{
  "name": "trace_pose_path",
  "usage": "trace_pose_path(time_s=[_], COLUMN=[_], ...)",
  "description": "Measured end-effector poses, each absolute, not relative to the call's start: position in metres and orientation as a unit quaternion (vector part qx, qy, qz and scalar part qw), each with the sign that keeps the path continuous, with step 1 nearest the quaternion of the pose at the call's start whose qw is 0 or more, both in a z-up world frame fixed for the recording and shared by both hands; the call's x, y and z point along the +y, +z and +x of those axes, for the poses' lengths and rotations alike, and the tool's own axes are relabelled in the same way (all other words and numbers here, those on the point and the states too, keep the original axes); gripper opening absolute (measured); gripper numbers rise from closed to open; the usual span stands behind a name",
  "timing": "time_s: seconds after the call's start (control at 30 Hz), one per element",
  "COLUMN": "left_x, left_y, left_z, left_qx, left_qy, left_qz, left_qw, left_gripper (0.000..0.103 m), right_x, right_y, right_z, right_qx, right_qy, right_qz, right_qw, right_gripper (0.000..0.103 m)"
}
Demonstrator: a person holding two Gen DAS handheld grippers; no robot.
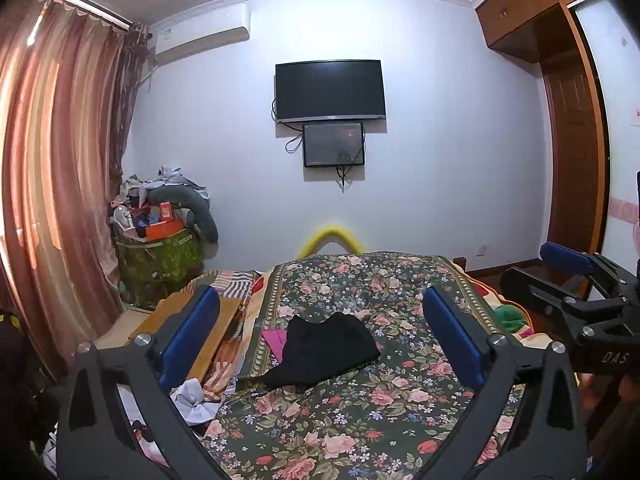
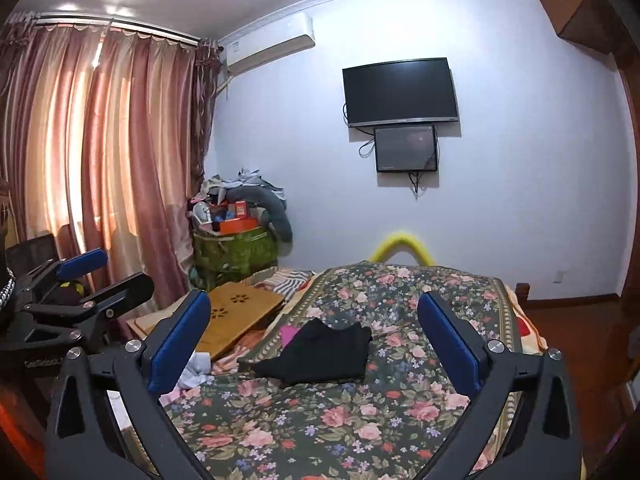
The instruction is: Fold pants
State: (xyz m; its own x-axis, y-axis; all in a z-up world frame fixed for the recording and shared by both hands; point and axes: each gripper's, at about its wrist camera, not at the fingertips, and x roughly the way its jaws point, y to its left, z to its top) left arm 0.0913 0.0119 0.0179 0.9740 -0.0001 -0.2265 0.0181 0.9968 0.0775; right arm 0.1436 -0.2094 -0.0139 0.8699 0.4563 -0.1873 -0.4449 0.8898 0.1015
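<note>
Both tongs, left (image 1: 320, 340) and right (image 2: 316, 340), gape fully and hold nothing, level above the bed (image 1: 360, 420). The pants (image 1: 328, 350) lie ahead on the floral cover, already a compact black bundle, one corner trailing left. Judged nearly done: tuck that corner and press flat, without dragging the cover. Farther off, a green bin (image 1: 160, 260) overflows with boxes and clothes.
</note>
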Motion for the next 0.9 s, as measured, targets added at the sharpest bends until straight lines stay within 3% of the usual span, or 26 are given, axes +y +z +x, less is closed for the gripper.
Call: trace_pose_path(time_s=[0.9], left_x=[0.019], left_y=[0.011], left_z=[0.101], left_qx=[0.129], left_qy=[-0.003], left_qz=[0.022], left_qw=[0.991], left_gripper=[0.103], right_x=[-0.213], right_y=[-0.016], right_z=[0.14], right_qx=[0.112], right_qy=[0.233], right_qz=[0.029], right_qw=[0.966], right_gripper=[0.103])
